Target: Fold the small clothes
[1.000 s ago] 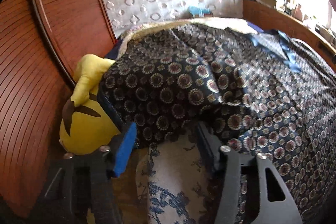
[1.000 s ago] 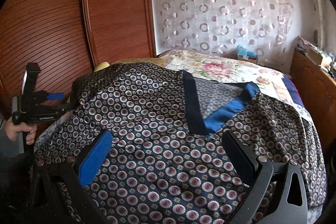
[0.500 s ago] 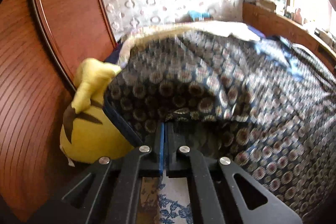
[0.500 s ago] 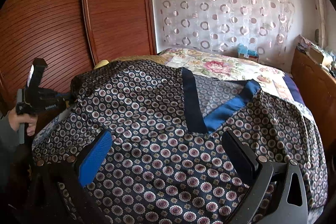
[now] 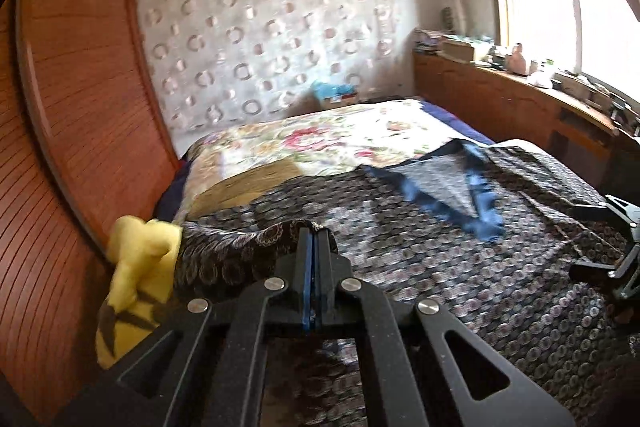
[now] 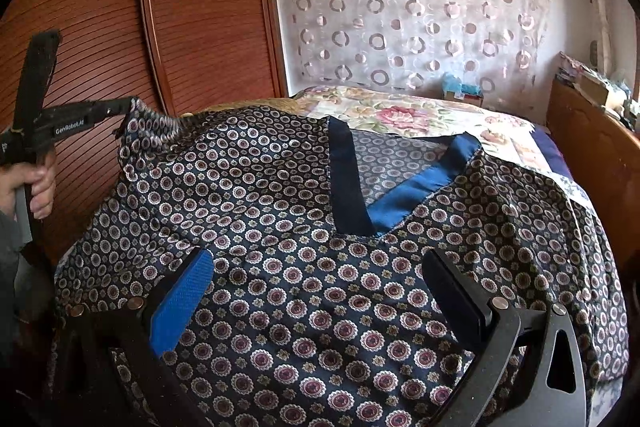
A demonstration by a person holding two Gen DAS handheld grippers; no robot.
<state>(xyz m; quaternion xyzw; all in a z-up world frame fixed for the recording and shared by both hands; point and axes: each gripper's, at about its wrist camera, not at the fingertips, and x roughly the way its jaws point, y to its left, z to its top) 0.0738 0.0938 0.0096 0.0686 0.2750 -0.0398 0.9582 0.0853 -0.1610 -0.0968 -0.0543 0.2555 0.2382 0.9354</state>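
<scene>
A dark navy garment with round medallion print and a blue V-neck band lies spread over the bed. My left gripper is shut on the garment's left edge and holds it lifted above the bed. It also shows in the right wrist view, pinching a raised fold at the far left. My right gripper is open and empty, hovering just above the garment's front part, fingers wide apart. The right gripper shows at the right edge of the left wrist view.
A floral bedsheet covers the bed behind the garment. A yellow plush toy sits between bed and the wooden slatted wardrobe on the left. A wooden ledge with clutter runs along the right under the window.
My left gripper went from open to shut on the garment's left edge, then lifted it up and over the bed. My right gripper stayed open in place.
</scene>
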